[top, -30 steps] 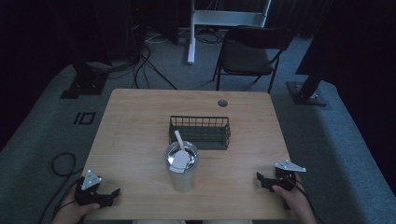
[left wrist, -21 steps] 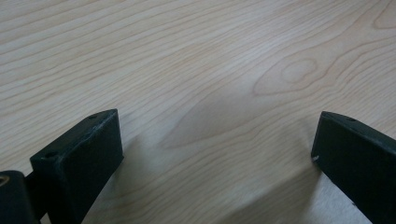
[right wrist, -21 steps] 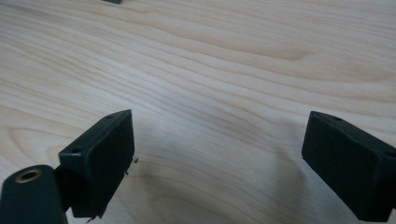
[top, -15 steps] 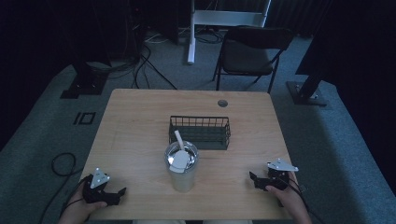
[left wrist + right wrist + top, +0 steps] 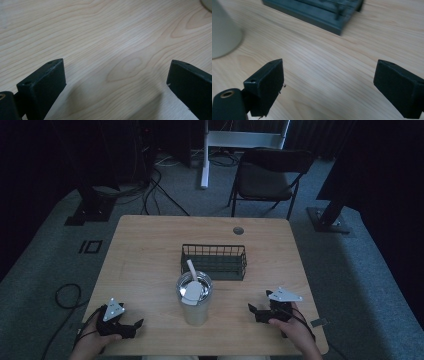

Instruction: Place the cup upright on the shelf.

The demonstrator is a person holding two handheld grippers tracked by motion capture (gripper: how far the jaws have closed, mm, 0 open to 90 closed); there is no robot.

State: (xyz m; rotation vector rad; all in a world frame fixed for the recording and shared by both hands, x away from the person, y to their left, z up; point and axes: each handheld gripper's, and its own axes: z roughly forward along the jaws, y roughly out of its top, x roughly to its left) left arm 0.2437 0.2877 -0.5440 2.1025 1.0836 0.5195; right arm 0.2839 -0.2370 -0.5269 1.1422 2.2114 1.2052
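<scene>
A pale wooden tabletop carries 2 things near its middle: a cream tumbler with a shiny metal lid and a white straw, standing upright toward the near edge, and just behind it a dark wire rectangular basket, apart from the cup.

The left gripper rests low over the near-left corner of the tabletop, held by a hand coming in from the bottom edge. In the left gripper view its 2 black fingers stand wide apart with bare wood grain between them, gripping nothing; a sliver of the cup's base shows at the top right corner.

The right gripper sits near the near-right edge, well apart from the cup, pointing toward it, with a grey three-cornered plate on top and a hand around its body. In the right gripper view its fingers are likewise spread wide and empty, with the cup's pale wall at the left edge and the basket's base across the top.

On the grey carpet beyond the tabletop stands a dark folding chair.
</scene>
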